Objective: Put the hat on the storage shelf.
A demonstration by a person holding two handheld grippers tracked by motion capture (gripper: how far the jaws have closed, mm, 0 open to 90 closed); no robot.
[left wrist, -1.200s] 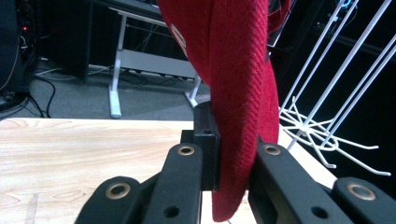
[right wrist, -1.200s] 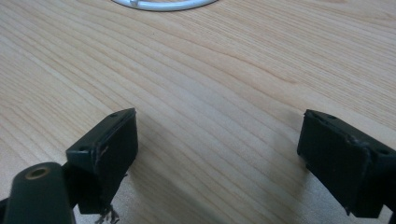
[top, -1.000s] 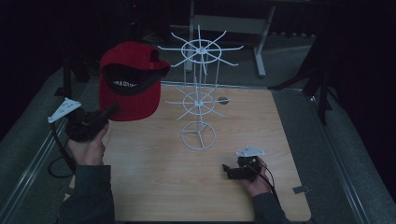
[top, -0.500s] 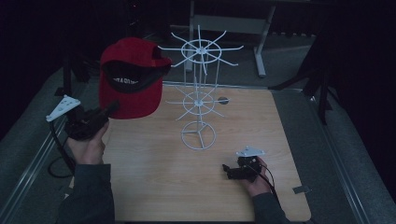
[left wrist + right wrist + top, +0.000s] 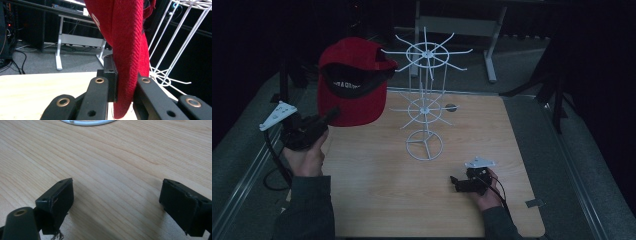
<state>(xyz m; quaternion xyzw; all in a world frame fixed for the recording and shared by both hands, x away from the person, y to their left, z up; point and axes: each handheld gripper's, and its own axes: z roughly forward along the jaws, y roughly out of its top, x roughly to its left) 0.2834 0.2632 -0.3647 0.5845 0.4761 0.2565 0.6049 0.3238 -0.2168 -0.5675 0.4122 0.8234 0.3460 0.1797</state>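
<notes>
my left gripper (image 5: 329, 116) is clamped on the red cap (image 5: 352, 82) beside the white wire rack (image 5: 426, 100), my right gripper (image 5: 117, 202) sits wide open over the table (image 5: 377, 190)

A coarse, matt red woven cloth is seen on the cap (image 5: 127, 50). Smooth white-coated wire forms the rack (image 5: 426, 105). Pale, matt wood grain covers the table (image 5: 120, 157).
</notes>
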